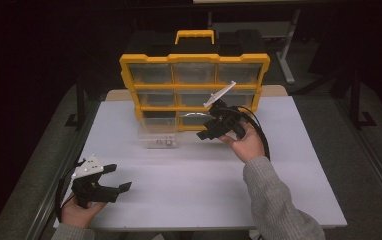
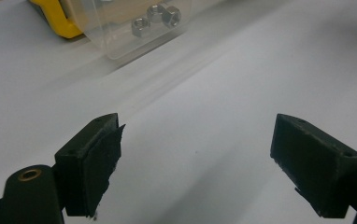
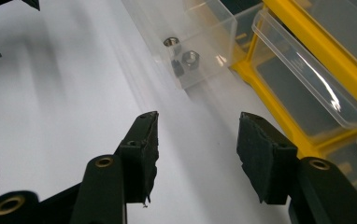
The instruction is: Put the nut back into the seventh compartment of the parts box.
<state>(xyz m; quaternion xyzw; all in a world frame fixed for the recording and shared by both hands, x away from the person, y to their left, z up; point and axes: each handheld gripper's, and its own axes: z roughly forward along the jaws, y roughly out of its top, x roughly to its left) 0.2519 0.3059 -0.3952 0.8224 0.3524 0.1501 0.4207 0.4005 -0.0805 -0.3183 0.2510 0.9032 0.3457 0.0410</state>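
Nuts of bright steel [image 3: 181, 58] are lying in a clear plastic drawer [image 1: 158, 138] pulled out onto the white tabletop [image 1: 204, 185] near its far edge, just before the yellow-framed organiser case [image 1: 194, 90], probably for easy picking. Right gripper [image 3: 197, 135] is hovering beside it, jaws apart and empty. Left gripper [image 1: 120, 177] is resting near the left front corner, jaws wide.

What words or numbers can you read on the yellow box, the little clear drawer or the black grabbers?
None: there is no text to read here.
Yellow organizer: no label or brand shows on its frame or handle.
Clear drawer: plain plastic, holding metal nuts with no marks I can read.
Left gripper and right gripper: bare black jaws, no writing.
White table: blank.
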